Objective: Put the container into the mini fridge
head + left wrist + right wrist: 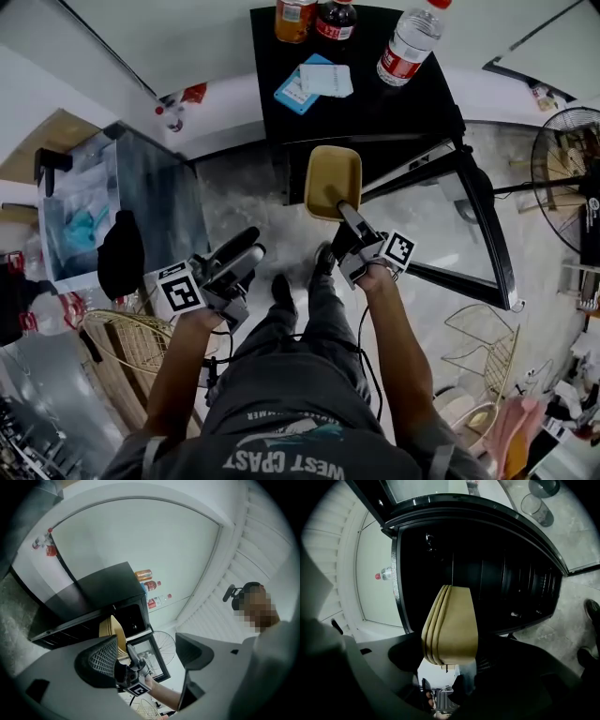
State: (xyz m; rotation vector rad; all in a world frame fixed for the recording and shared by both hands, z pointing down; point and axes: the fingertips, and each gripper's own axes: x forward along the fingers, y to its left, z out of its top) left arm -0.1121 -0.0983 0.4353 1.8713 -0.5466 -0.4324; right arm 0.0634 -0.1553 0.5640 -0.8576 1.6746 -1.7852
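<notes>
A tan, rounded container [332, 178] is held on edge in my right gripper [345, 214], which is shut on its near end. It hangs just in front of the open black mini fridge [375, 112]. In the right gripper view the container [451, 625] stands between the jaws, with the dark fridge interior [497, 573] straight ahead. My left gripper [246, 251] sits lower left of the container, open and empty. The left gripper view looks past its spread jaws [147, 653] at the fridge [93, 602], the container [116, 630] and the right gripper.
The fridge door [483, 225] swings open to the right. Bottles [409, 42] and a blue card [298, 89] lie on the fridge top. A fan [567, 173] stands at the right, a glass-fronted cabinet [122, 202] at the left, wire baskets [487, 337] near my legs.
</notes>
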